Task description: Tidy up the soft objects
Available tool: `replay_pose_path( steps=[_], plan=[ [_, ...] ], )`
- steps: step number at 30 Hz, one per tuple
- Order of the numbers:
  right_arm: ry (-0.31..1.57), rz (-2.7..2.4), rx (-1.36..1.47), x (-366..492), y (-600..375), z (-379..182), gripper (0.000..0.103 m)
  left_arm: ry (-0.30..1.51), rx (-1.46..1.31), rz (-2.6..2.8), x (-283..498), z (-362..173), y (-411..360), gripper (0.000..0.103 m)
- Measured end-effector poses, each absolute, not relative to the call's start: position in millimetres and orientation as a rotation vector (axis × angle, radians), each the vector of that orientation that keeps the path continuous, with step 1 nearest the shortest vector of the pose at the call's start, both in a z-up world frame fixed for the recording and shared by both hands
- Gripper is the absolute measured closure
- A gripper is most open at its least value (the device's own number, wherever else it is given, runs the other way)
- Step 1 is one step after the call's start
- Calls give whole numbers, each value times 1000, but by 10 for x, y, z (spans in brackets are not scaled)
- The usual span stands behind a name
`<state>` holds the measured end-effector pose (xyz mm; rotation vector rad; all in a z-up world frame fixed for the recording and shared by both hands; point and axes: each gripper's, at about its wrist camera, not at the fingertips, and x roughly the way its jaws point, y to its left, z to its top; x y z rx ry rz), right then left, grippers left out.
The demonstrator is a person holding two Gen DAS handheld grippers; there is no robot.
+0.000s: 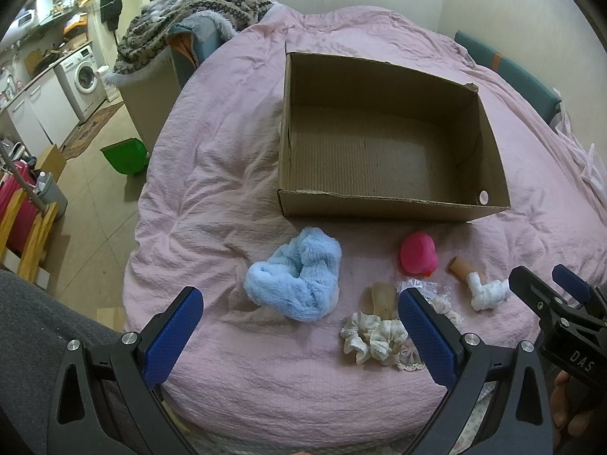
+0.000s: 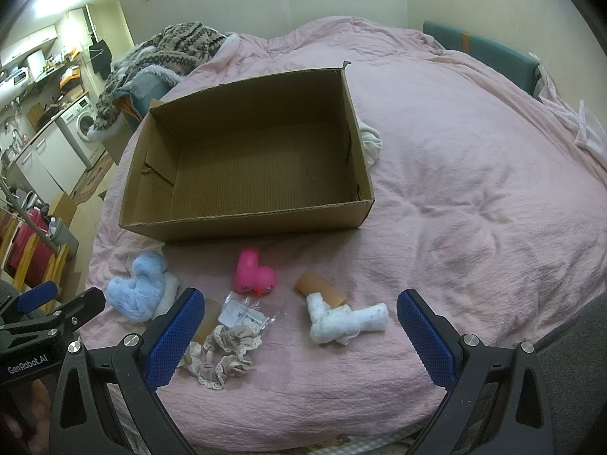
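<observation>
An empty cardboard box (image 1: 383,204) (image 2: 242,223) stands open on the pink bed. In front of it lie a fluffy light-blue cloth (image 1: 294,284) (image 2: 138,290), a pink rubber duck (image 1: 417,254) (image 2: 252,273), a rolled white cloth (image 1: 487,290) (image 2: 345,320) beside a cardboard tube (image 2: 322,290), and frilly beige scrunchies (image 1: 373,335) (image 2: 227,352) by a small plastic bag (image 2: 242,313). My left gripper (image 1: 299,335) is open and empty above the blue cloth and scrunchies. My right gripper (image 2: 296,335) is open and empty near the white roll.
The pink quilt (image 1: 227,151) covers the bed. A pile of knitted clothes (image 1: 197,11) lies at its far left end, a white cloth (image 2: 371,142) behind the box. The floor on the left holds a green dustpan (image 1: 125,155), a washing machine (image 1: 85,76) and a wooden rack (image 1: 30,235).
</observation>
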<state>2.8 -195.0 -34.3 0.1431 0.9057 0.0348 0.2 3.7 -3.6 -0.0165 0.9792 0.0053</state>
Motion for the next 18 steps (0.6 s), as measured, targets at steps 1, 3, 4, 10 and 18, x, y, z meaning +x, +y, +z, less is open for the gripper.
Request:
replay_pose_path(
  steps=[1, 3, 4, 10, 18],
  plan=[
    [907, 34, 142, 29, -1949, -346, 0, 979, -16, 6, 2, -39, 40, 1],
    [906, 35, 143, 28, -1948, -345, 0, 981, -19, 6, 5, -34, 37, 1],
    [907, 35, 143, 29, -1950, -346, 0, 980, -19, 7, 3, -36, 38, 1],
    [907, 35, 143, 26, -1953, -343, 0, 982, -16, 6, 8, -30, 33, 1],
    [913, 32, 151, 25, -1969, -330, 0, 982, -16, 5, 6, -46, 42, 1]
  ],
)
